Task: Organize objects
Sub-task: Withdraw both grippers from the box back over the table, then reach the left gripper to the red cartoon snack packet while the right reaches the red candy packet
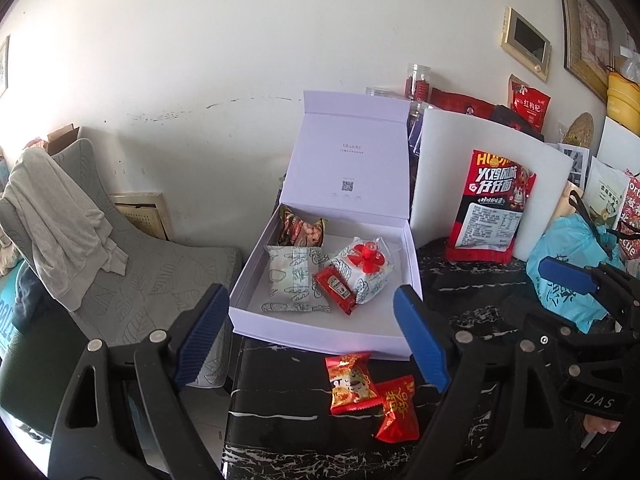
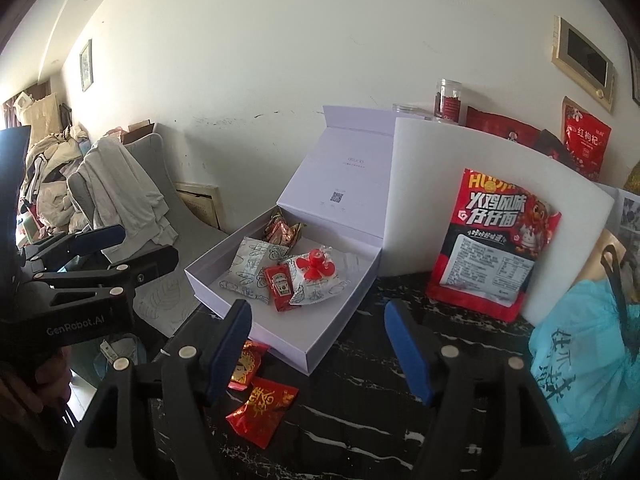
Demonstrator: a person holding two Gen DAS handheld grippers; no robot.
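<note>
A white box (image 1: 320,332) stands open on the black marble table (image 1: 288,444), its lid upright. Inside lie a brown snack packet (image 1: 300,230), a white patterned packet (image 1: 292,280), a ketchup sachet (image 1: 335,288) and a white packet with a red plastic piece (image 1: 366,258). Two red candy packets (image 1: 352,382) (image 1: 400,408) lie on the table before the box. My left gripper (image 1: 310,340) hovers open and empty above them. My right gripper (image 2: 320,352) is open too, empty, right of the candies (image 2: 264,408) and near the box's front corner (image 2: 316,356).
A big red noodle bag (image 2: 496,240) leans on a white foam board (image 2: 440,168) right of the box. A teal plastic bag (image 2: 580,360) sits at the right. Left of the table is a grey chair (image 1: 152,280) with draped cloth. Jars and red bags line the wall.
</note>
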